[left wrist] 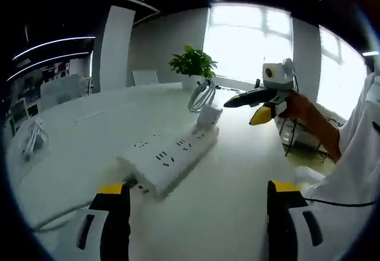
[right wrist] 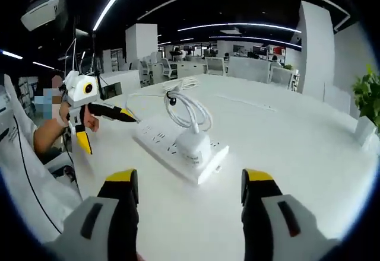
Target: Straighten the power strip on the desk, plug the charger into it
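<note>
A white power strip (left wrist: 169, 157) (right wrist: 178, 148) lies flat on the white desk (left wrist: 237, 172) (right wrist: 285, 136). A white charger (left wrist: 209, 115) (right wrist: 193, 145) with a looped white cable (left wrist: 202, 95) (right wrist: 187, 110) stands plugged into one end of the strip. My left gripper (left wrist: 196, 204) is open just short of the strip's near end, with nothing between its yellow-tipped jaws. My right gripper (right wrist: 187, 193) is open too, close in front of the charger end. Across the strip, each view shows the other gripper (left wrist: 261, 104) (right wrist: 95, 118) held in a hand above the desk.
A potted green plant (left wrist: 193, 64) (right wrist: 369, 95) stands at the desk's far side. A bundle of white cable (left wrist: 32, 139) lies at the left. The strip's cord (right wrist: 148, 94) trails away over the desk. A person in white sits beside the desk edge.
</note>
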A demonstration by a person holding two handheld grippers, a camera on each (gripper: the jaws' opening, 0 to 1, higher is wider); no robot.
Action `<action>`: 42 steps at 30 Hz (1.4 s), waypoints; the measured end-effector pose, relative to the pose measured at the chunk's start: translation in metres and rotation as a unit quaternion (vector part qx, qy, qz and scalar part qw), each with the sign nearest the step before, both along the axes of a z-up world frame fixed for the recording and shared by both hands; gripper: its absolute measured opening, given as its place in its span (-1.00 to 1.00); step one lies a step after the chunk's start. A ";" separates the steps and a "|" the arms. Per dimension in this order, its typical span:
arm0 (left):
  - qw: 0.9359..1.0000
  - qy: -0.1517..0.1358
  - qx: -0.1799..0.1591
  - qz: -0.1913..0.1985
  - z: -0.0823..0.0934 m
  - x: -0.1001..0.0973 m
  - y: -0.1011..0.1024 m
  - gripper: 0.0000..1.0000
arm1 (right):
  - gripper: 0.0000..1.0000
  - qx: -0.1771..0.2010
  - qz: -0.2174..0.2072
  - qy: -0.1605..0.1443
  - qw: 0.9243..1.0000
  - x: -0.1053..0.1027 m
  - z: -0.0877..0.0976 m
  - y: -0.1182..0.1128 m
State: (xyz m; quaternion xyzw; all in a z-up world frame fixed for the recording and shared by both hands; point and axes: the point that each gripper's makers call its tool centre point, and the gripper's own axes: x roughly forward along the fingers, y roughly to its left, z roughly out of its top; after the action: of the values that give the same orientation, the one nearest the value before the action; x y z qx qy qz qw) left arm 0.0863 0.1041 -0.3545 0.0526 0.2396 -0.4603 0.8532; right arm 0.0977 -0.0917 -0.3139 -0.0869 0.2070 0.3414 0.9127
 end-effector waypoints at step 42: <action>0.985 -0.068 0.073 0.137 0.055 -0.117 0.095 0.92 | 0.27 -0.035 -0.092 -0.022 0.995 -0.135 0.037 -0.050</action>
State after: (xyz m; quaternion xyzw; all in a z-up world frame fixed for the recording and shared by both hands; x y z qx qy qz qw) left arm -0.0302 0.1988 -0.2993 0.1127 0.2189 -0.3152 0.9165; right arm -0.0377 -0.1420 -0.2766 -0.1066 0.2061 0.2469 0.9408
